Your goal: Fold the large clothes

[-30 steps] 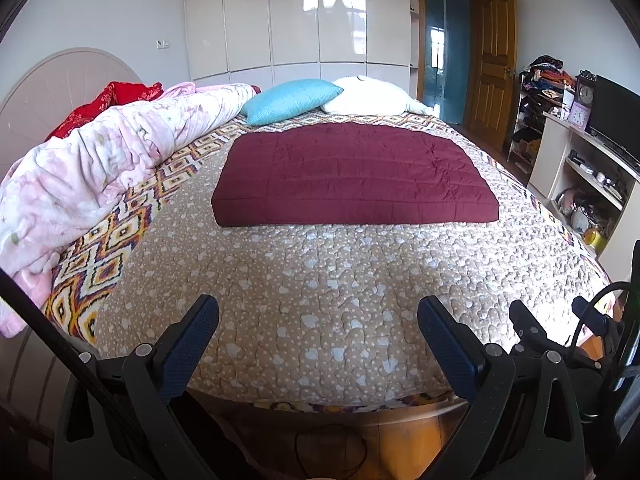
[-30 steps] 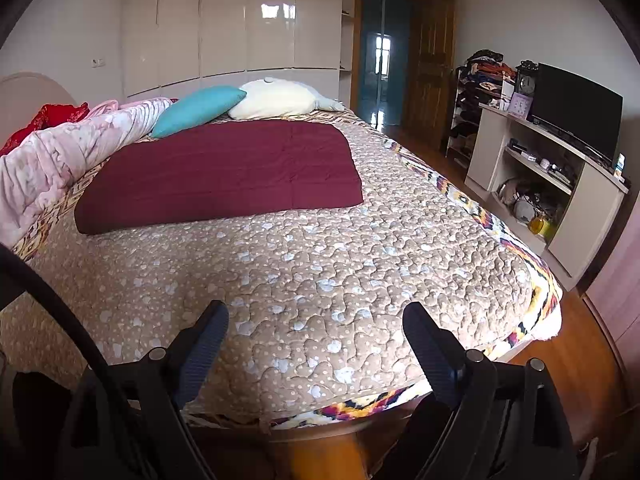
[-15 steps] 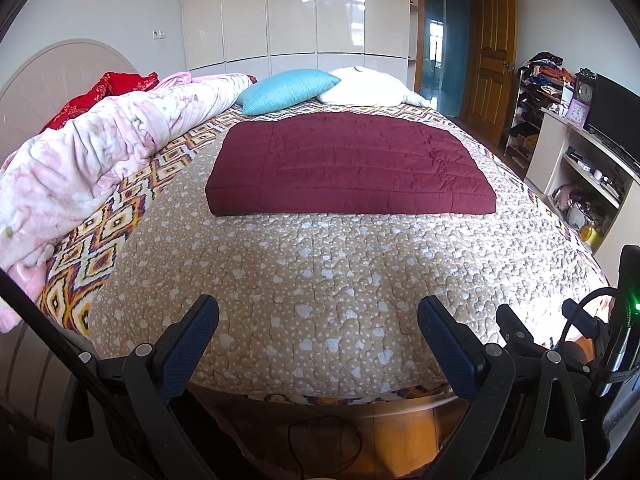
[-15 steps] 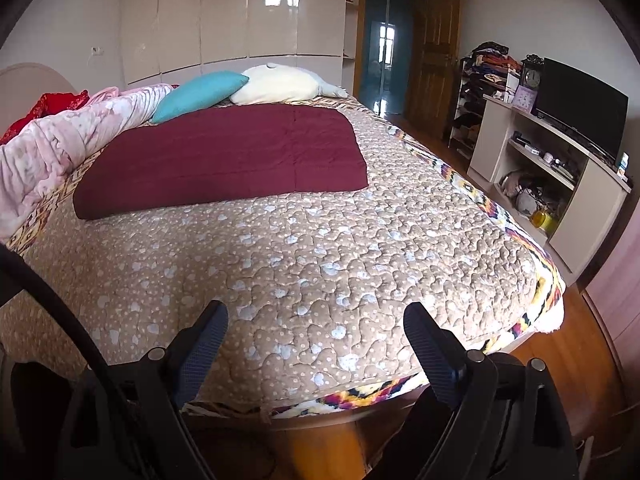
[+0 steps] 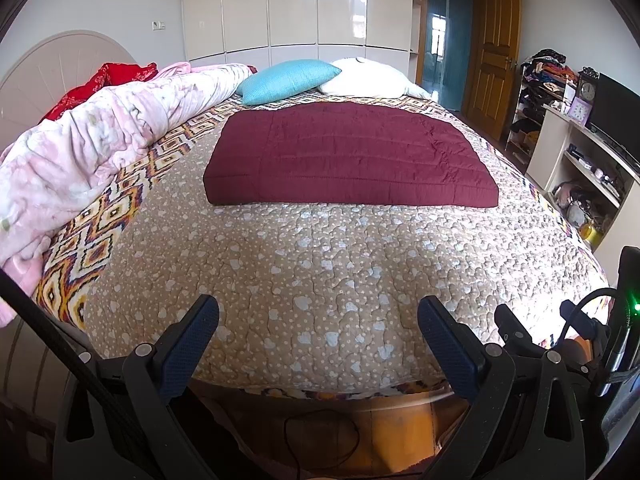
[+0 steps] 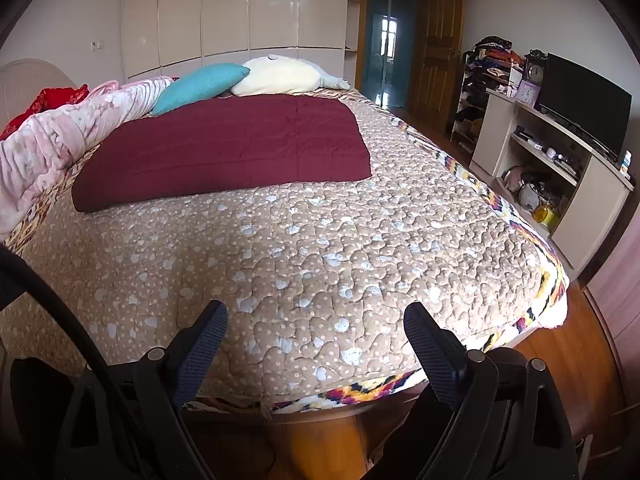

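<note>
A dark red quilted garment (image 5: 348, 156) (image 6: 224, 148) lies folded into a flat rectangle on the far half of the bed. My left gripper (image 5: 318, 320) hovers open over the bed's near edge, nothing between its blue-padded fingers. My right gripper (image 6: 316, 322) is open too, over the same near edge further right, well short of the red garment. Part of the right gripper's frame (image 5: 532, 340) shows at the lower right of the left wrist view.
The bed wears a tan dotted quilt (image 5: 320, 264) with a diamond-patterned border. A rumpled pink duvet (image 5: 92, 148) runs along the left side. A teal pillow (image 5: 288, 80) and a white pillow (image 5: 368, 78) lie at the far end. A TV cabinet (image 6: 560, 176) stands right.
Both views have tilted down slightly, so the bed sits a little higher in frame. The red garment has not moved and both grippers stay open.
</note>
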The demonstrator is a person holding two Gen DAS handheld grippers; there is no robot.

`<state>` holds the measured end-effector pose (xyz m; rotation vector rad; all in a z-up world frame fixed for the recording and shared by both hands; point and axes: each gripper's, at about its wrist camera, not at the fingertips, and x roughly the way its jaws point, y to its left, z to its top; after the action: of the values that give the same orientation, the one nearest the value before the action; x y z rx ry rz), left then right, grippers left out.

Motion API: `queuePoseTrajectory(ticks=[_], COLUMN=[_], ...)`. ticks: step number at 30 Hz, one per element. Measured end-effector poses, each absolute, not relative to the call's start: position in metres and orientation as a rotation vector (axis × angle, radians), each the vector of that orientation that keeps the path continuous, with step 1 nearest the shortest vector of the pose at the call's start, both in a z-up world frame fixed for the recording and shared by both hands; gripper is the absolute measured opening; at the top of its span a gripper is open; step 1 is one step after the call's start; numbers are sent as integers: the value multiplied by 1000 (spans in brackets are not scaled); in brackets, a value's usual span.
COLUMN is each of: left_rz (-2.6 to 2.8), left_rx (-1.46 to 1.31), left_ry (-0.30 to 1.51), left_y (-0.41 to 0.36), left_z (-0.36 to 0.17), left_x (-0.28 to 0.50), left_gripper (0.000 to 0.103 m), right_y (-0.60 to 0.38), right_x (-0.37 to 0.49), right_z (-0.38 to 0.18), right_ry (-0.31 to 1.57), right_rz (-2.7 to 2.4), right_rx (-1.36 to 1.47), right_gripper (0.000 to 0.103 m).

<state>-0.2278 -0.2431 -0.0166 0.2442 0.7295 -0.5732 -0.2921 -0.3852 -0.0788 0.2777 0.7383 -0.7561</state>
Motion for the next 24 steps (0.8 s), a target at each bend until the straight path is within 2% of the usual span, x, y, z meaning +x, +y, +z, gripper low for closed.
queuePoseTrajectory(ticks=[24], left_rz=[-574], left_rx=[240], left_ry=[772], left_y=[-243], left_z=[-26], left_x=[-222], left_gripper=[100], right_y=[-387], right_x=[-288], right_z=[-85], right_ry=[766], right_rz=[-741], right_rx=[278], right_gripper=[93])
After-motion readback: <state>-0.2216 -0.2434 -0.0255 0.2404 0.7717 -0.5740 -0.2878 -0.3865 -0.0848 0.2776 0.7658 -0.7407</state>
